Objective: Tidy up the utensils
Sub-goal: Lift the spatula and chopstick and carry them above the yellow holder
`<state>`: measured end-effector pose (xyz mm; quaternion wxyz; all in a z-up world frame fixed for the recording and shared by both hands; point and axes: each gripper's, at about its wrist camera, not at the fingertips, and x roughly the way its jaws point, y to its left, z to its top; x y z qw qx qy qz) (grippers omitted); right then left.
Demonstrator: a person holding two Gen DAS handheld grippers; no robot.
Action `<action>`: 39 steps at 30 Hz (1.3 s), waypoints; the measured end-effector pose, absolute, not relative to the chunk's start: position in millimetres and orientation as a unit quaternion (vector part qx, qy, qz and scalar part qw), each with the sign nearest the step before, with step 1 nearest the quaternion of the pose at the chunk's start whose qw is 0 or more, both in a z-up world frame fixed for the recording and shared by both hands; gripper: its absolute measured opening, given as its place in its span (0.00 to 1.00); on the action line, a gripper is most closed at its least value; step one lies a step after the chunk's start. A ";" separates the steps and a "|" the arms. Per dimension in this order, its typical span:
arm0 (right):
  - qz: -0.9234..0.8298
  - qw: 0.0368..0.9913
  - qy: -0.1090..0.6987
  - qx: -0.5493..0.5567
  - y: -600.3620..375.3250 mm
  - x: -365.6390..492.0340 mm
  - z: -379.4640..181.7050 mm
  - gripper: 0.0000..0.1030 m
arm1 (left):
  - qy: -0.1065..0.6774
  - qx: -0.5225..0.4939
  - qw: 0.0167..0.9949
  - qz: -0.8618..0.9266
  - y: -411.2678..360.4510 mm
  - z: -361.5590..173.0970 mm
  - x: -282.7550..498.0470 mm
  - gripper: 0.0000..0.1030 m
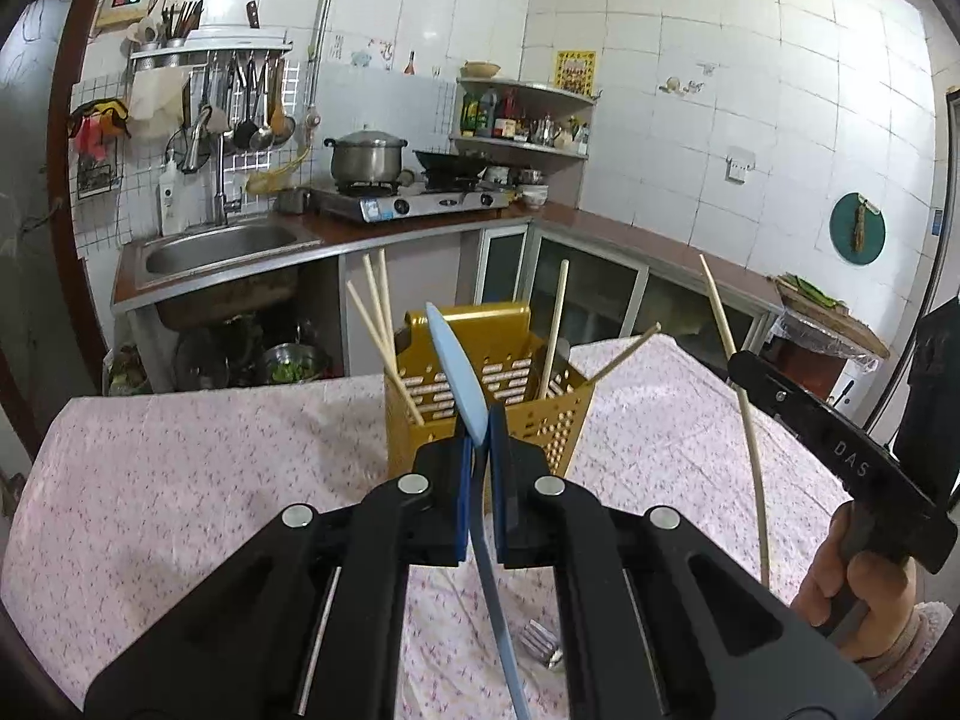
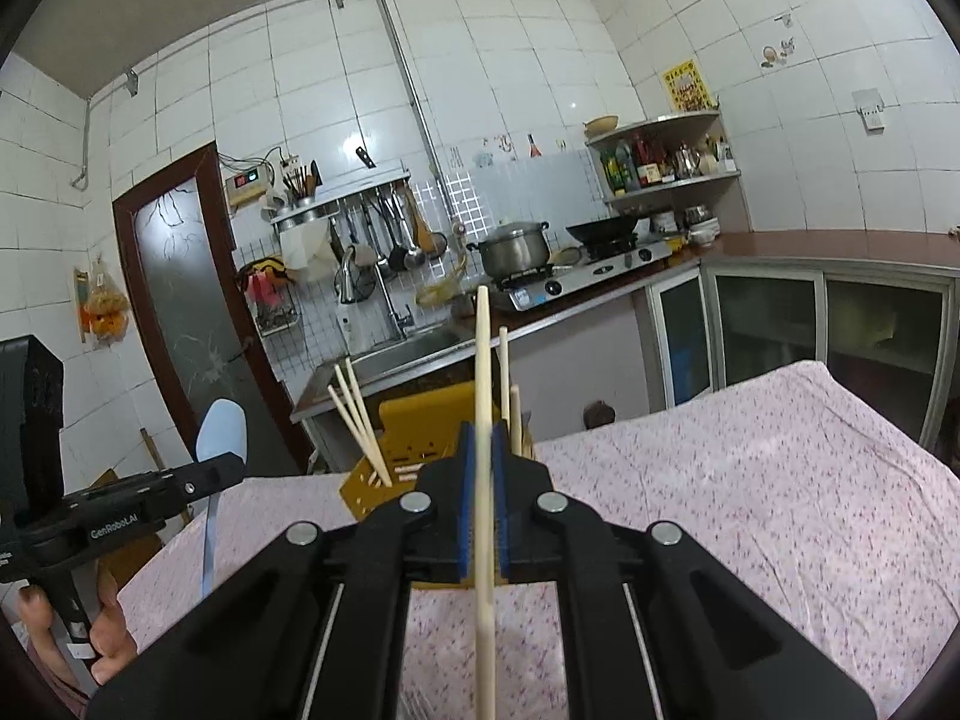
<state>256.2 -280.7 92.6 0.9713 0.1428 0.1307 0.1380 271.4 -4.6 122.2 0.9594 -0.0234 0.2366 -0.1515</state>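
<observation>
In the left wrist view the left gripper (image 1: 480, 450) fills the lower centre, its blue pads clamped on a pale blue spoon (image 1: 459, 372). The spoon's smooth oval bowl stands edge-on above the pads, pointing up and slightly left, while its thin handle runs down between the fingers to the bottom of the frame. At the right edge a hand (image 1: 852, 594) grips the handle of the right gripper (image 2: 483, 468).

In the right wrist view that gripper, at lower centre, is closed on a single chopstick (image 2: 483, 408), a plain light wooden stick standing almost upright, its upper end reaching mid-frame and its lower end passing down between the fingers.

Below both grippers lies the surface (image 1: 180, 480), covered in a pink flowered cloth. A small shiny metal item (image 1: 540, 642) lies on it at bottom centre of the left view; I cannot tell what it is.

Just beyond the grippers stands a gold perforated holder (image 1: 498, 396), at frame centre, with several more chopsticks (image 1: 378, 324) leaning out of it at angles.

Farther back are a sink (image 1: 222, 252) at left and a stove (image 1: 408, 201) with a steel pot (image 1: 366, 159).
</observation>
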 end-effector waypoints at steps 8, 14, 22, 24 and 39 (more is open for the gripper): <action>0.138 0.977 0.106 0.121 -268.5 267.9 101.9 0.06 | 0.208 -0.006 0.967 -0.145 -12.1 126.5 280.6 0.04; 0.152 0.977 0.090 0.122 -263.8 276.6 104.4 0.06 | 0.187 -0.001 0.973 -0.137 -13.2 130.4 288.0 0.04; 0.152 0.977 0.108 0.106 -255.6 295.5 106.1 0.06 | 0.191 0.008 0.972 -0.138 -17.7 127.2 305.1 0.04; 0.152 0.974 0.127 0.107 -256.7 302.6 105.0 0.06 | 0.193 0.009 0.971 -0.139 -18.2 127.6 311.3 0.04; 0.173 0.973 0.112 0.102 -248.7 342.0 134.7 0.06 | 0.196 0.016 0.971 -0.138 -18.9 150.0 367.9 0.04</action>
